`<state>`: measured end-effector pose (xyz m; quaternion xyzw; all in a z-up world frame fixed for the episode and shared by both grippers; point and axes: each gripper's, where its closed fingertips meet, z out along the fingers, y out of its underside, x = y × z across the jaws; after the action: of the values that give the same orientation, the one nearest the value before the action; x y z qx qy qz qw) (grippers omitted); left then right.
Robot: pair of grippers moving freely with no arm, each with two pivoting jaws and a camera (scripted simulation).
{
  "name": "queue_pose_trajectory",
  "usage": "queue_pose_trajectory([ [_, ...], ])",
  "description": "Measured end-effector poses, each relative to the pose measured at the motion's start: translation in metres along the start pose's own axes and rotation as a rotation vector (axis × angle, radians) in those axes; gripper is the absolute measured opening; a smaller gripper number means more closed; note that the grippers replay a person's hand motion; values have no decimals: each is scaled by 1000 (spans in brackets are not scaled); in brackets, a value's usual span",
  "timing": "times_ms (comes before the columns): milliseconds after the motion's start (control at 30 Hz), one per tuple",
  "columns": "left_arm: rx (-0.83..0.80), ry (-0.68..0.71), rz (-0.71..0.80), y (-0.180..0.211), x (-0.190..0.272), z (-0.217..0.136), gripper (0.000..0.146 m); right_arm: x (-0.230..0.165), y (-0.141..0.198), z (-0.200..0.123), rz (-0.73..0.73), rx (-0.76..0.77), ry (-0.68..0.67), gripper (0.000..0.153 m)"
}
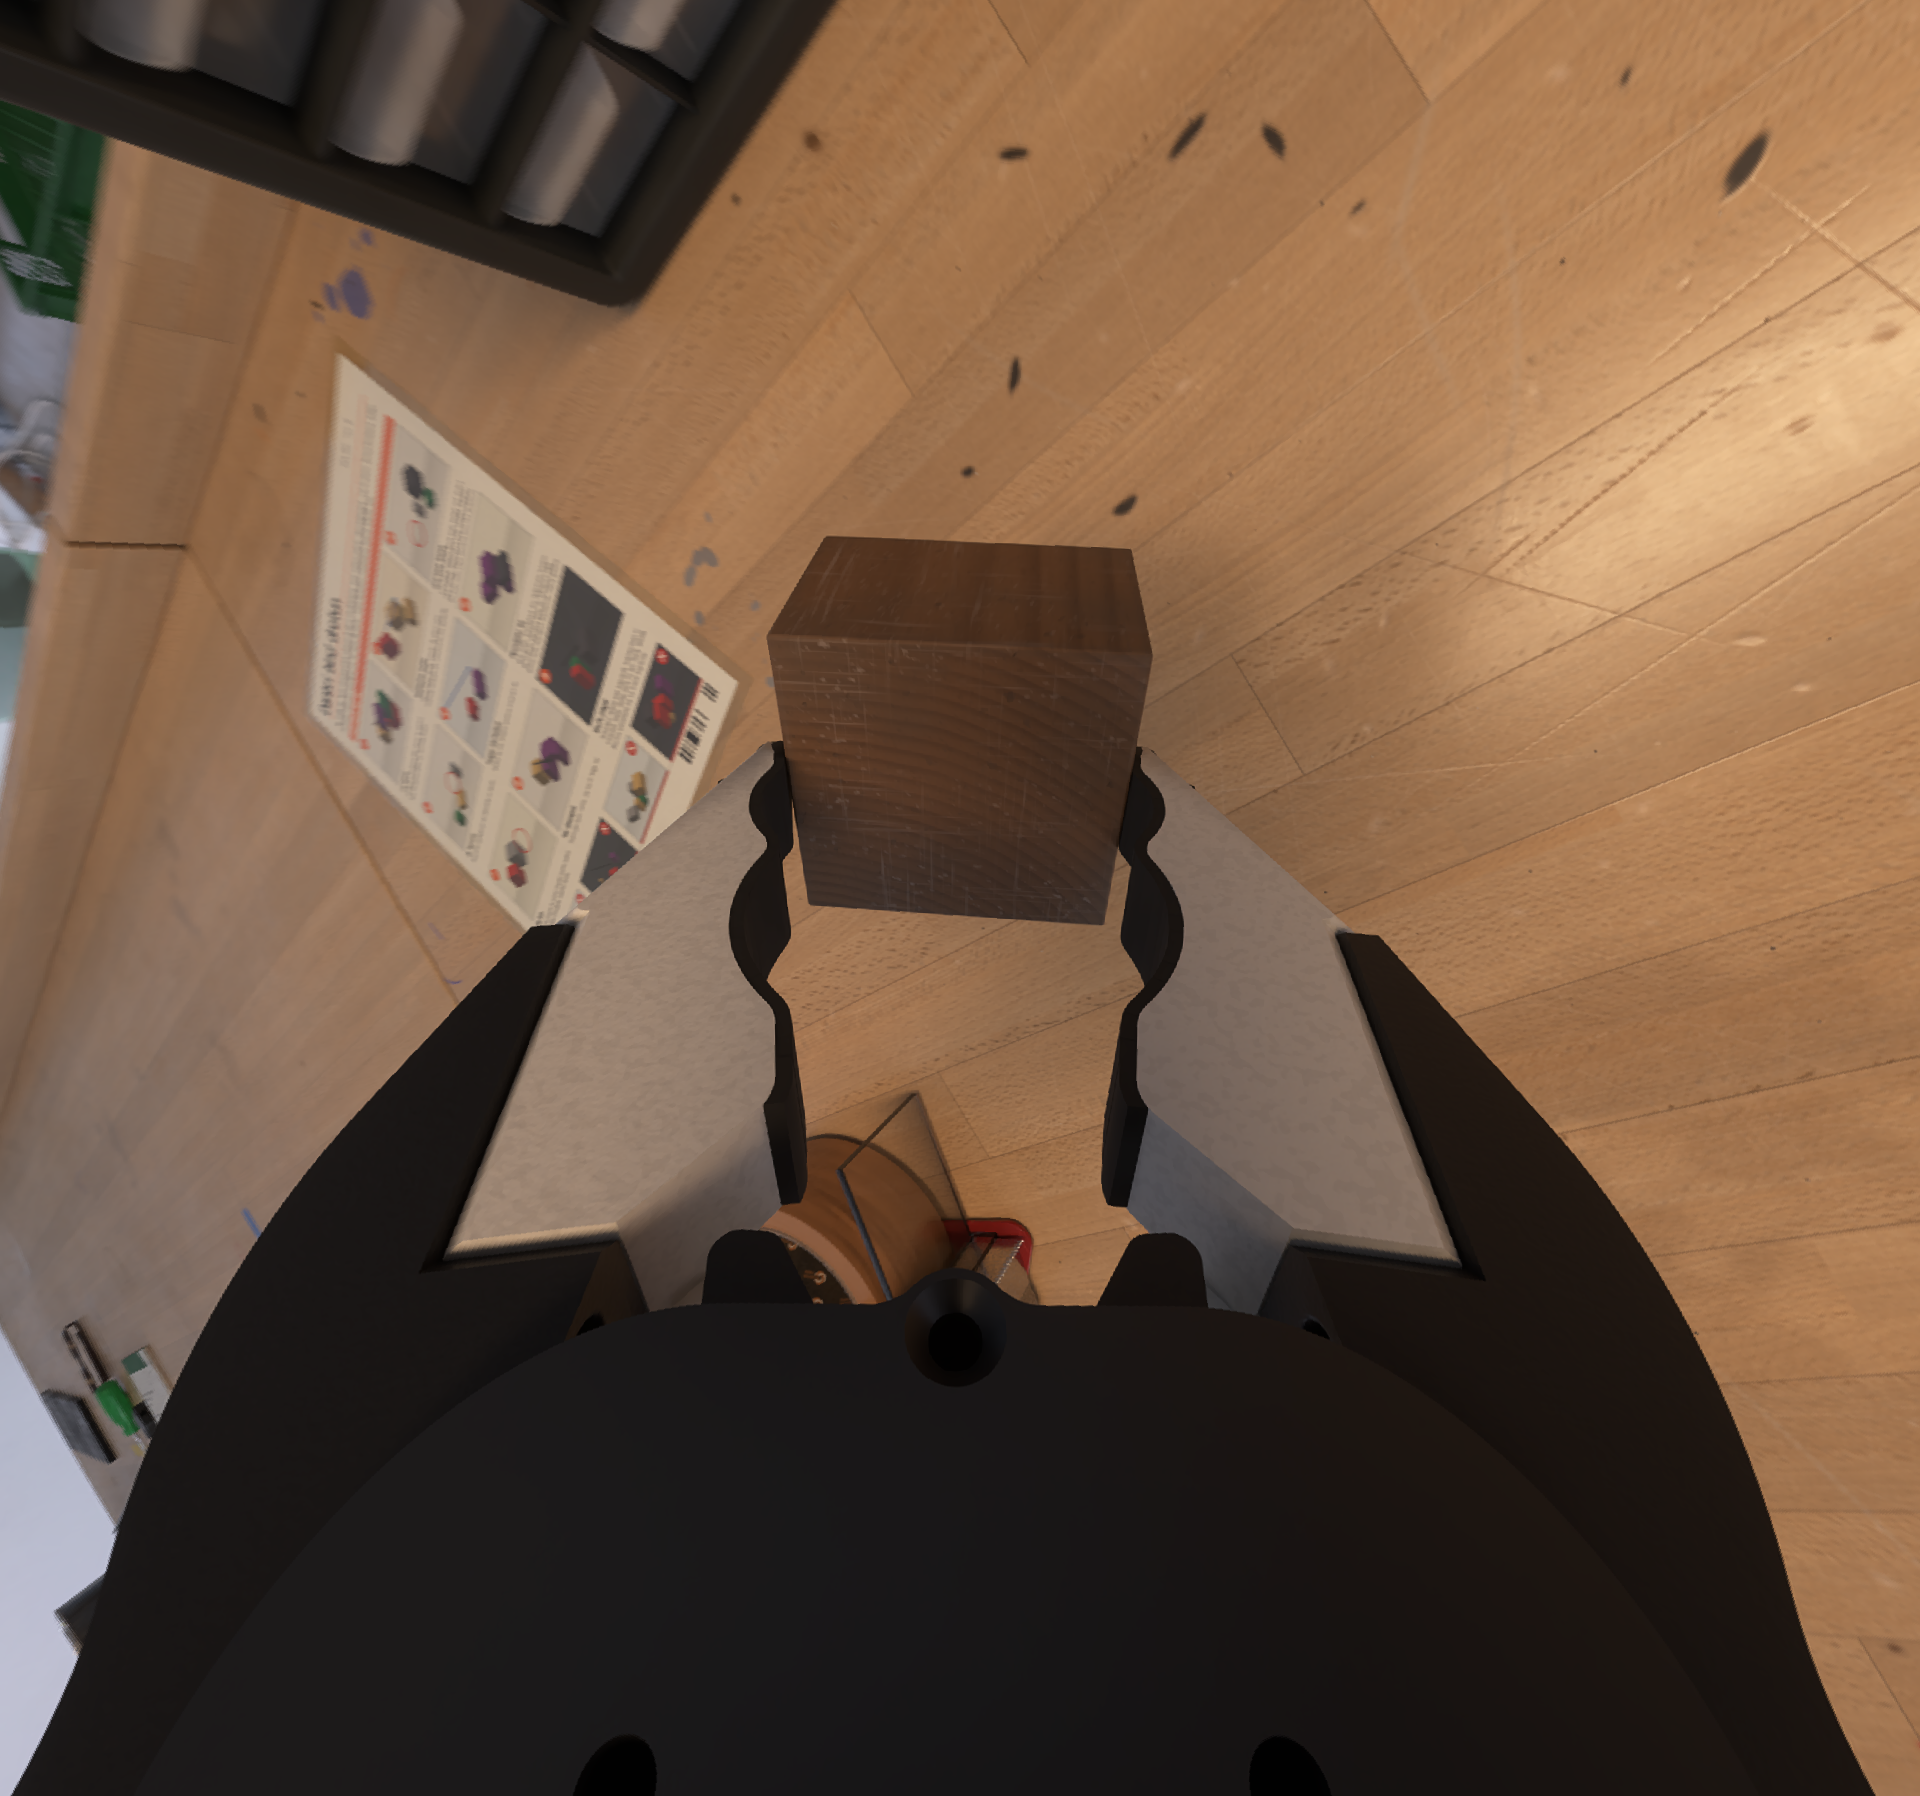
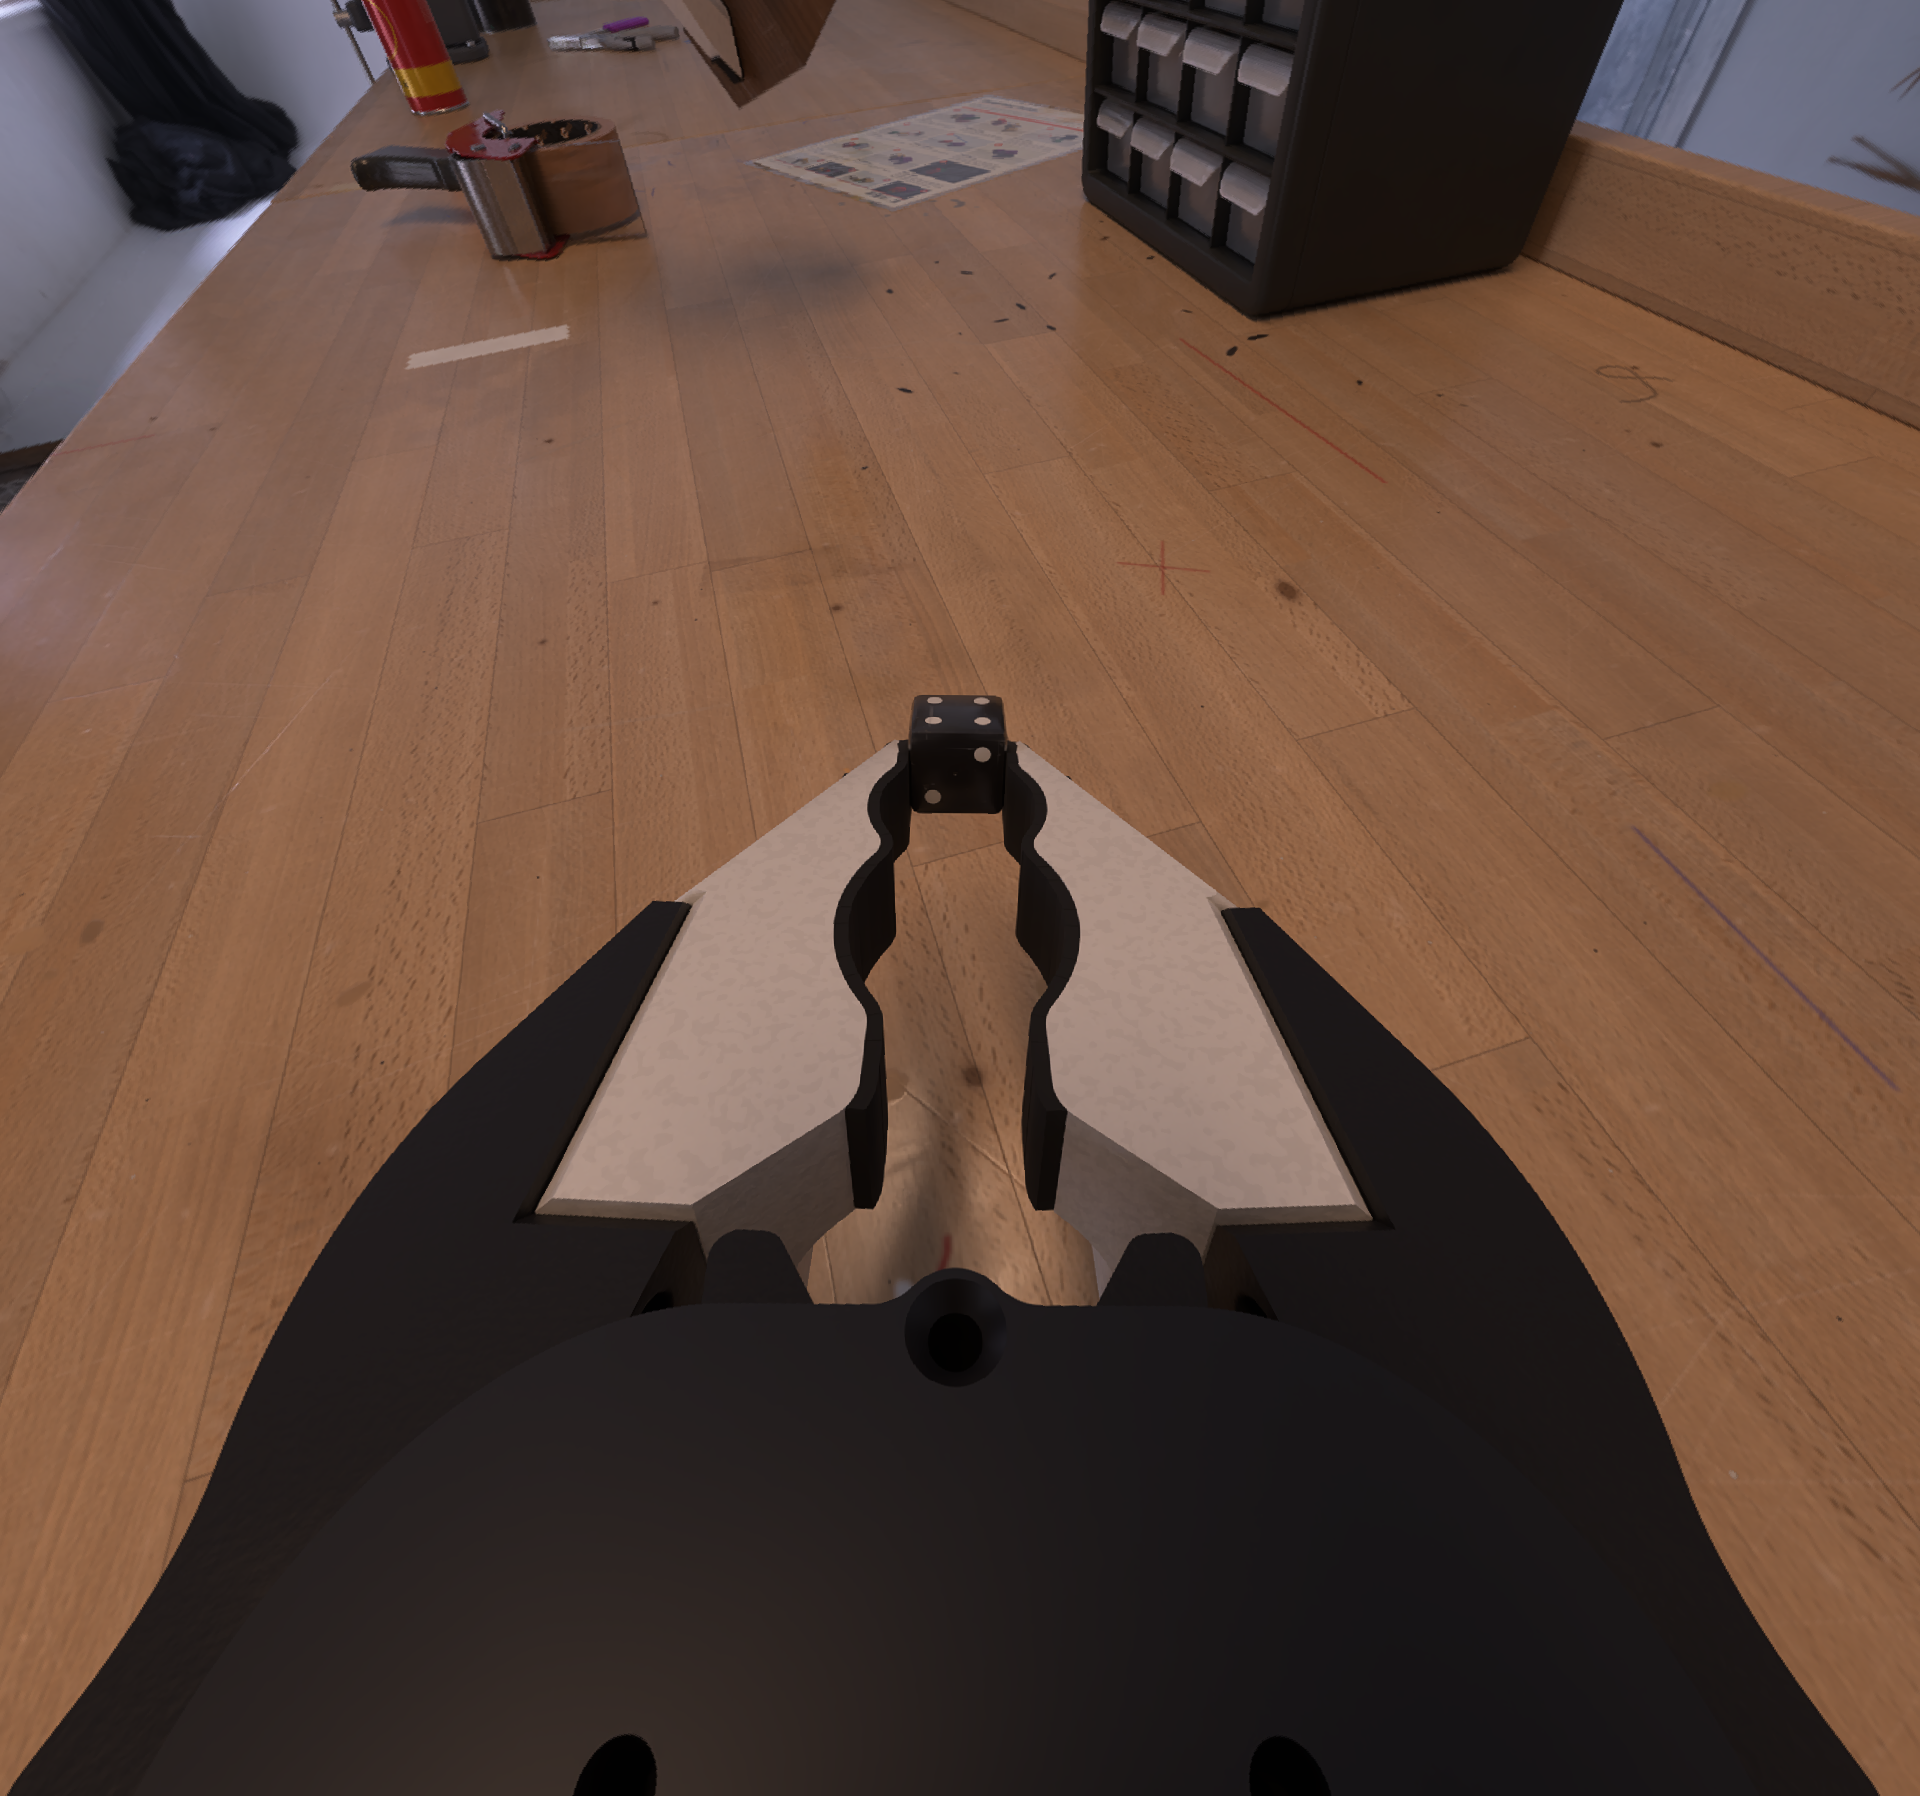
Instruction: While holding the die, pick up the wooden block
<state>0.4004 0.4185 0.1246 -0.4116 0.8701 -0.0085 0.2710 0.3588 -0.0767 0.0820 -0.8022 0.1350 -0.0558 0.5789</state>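
Left gripper [image 1: 958, 759]: clenched on the wooden block [image 1: 958, 738], raised clear of the table [image 1: 1455, 603]; printed sheet [image 1: 499, 645] at 9 o'clock of it, drawer cabinet [image 1: 364, 32] at 11, tape dispenser [image 1: 862, 1216] at 6. Right gripper [image 2: 956, 759]: clamped on the black die [image 2: 956, 754] just above the tabletop; block seen again at 12 o'clock, aloft, far off.

Showing are two grippers [image 1: 956, 759] [image 2: 956, 759], one wooden block [image 1: 958, 728], one die [image 2: 957, 754], one drawer cabinet [image 2: 1340, 84], one printed sheet [image 1: 499, 645], one tape dispenser [image 2: 520, 183].
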Motion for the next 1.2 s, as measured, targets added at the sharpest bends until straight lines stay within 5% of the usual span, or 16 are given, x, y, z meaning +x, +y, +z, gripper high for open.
queue_pose_trajectory([
  [633,275,-278,-13,-80,-31,-140,64,-7,-6,0,-29,5,-1,16],
  [900,323,-222,243,-177,44,-174,64,-8,-9,0,-40,12,4,16],
  [1200,271,-1,526,-271,186,-120,64,26,-12,-17,45,60,140,16],
])
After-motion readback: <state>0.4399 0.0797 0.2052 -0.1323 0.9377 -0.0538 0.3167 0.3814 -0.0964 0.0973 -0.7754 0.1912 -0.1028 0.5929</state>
